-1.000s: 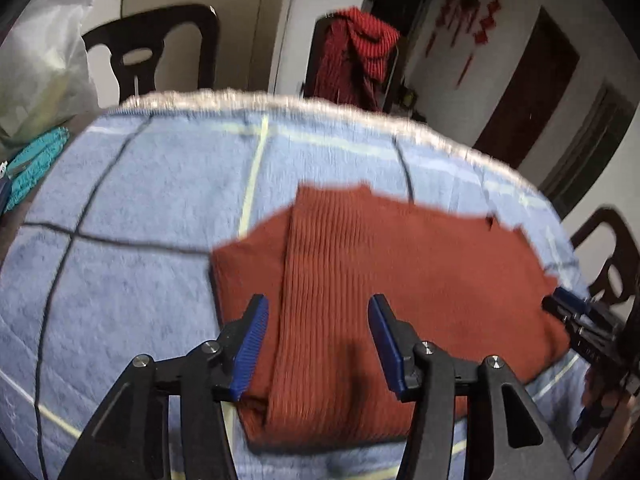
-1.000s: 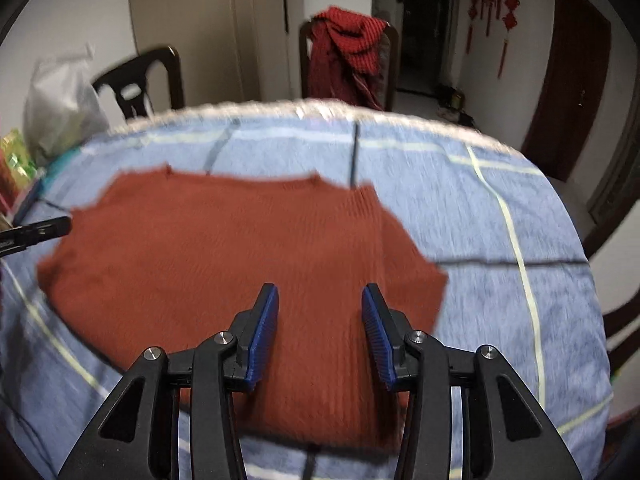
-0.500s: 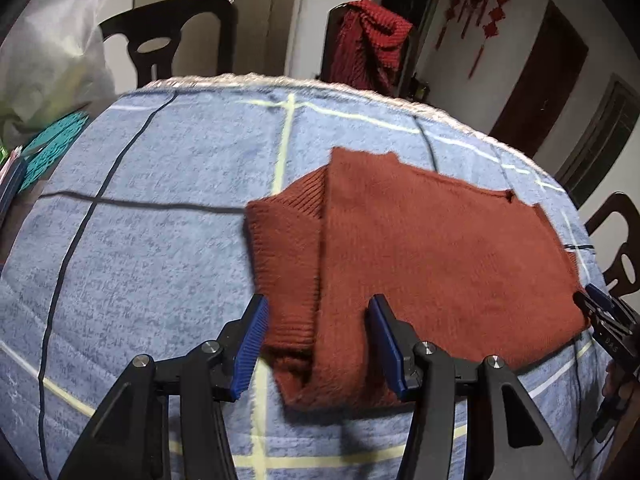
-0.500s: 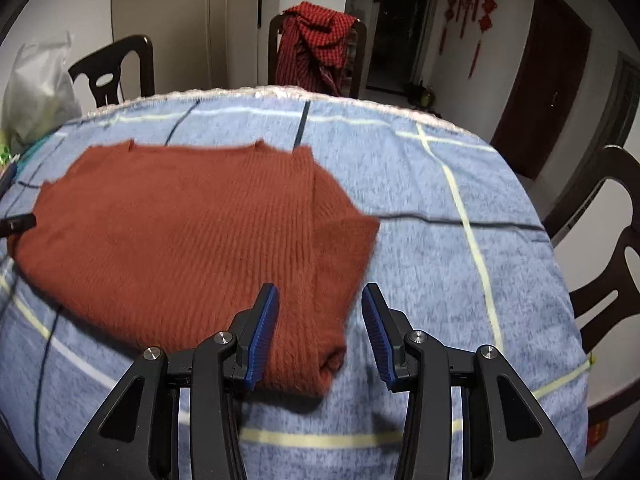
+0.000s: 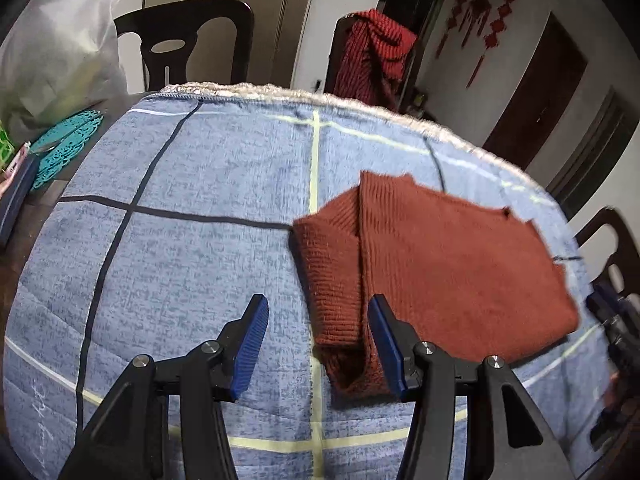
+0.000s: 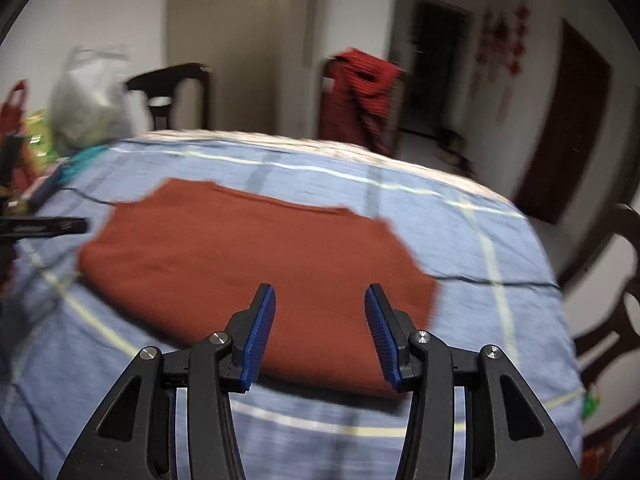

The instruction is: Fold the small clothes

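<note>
A rust-red knit sweater lies folded on the blue checked quilt, one sleeve turned in along its left side. My left gripper hovers open above the sweater's near left corner, nothing pinched between its blue pads. In the right wrist view the sweater spreads across the quilt. My right gripper hangs over its near edge with its jaws opening and nothing held between them. Each gripper shows at the edge of the other's view: the right gripper and the left gripper.
Dark chairs stand around the table, one draped with a red striped garment. A white plastic bag and a teal mat sit at the far left. Another chair is close on the right.
The left gripper has drawn leftward, so the sweater now sits right of its jaws. The right gripper has risen and swung back over the sweater's near edge, its jaws slightly wider.
</note>
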Tool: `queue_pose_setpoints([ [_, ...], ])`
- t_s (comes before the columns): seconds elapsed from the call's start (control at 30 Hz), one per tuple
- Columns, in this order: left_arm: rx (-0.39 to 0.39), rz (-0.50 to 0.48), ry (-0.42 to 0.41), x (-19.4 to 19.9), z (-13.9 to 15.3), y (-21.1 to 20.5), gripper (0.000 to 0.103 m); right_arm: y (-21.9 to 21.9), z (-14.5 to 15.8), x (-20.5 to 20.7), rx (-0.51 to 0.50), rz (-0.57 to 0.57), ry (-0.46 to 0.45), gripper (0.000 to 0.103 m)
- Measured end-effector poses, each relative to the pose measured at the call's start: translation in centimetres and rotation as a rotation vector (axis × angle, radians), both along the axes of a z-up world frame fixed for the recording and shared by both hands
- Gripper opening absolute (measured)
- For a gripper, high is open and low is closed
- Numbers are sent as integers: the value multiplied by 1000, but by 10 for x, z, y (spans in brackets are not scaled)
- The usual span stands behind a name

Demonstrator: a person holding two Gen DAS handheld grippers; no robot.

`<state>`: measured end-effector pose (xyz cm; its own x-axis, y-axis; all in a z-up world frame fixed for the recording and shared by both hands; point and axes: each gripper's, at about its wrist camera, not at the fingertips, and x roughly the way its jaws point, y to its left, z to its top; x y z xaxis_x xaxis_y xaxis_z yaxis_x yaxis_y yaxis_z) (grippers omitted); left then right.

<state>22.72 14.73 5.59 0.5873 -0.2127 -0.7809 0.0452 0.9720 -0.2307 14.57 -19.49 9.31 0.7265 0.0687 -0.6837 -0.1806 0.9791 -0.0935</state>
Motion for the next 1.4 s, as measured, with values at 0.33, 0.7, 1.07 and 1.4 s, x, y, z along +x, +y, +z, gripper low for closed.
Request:
queue_pose_setpoints([
  [0.33, -16, -71, -42, 0, 13, 13, 68, 124, -24, 2, 25, 303, 42, 48],
  [0.7, 41, -77, -34, 11, 6, 18, 68, 195, -63, 2, -46, 435, 106, 49],
  [1.07, 69, -69, -25, 24, -4, 27, 69, 219, -77, 11, -160, 417, 103, 62],
  [1.4, 56, -66, -16, 38, -7, 27, 69, 212, -75, 22, -129, 322, 99, 54],
])
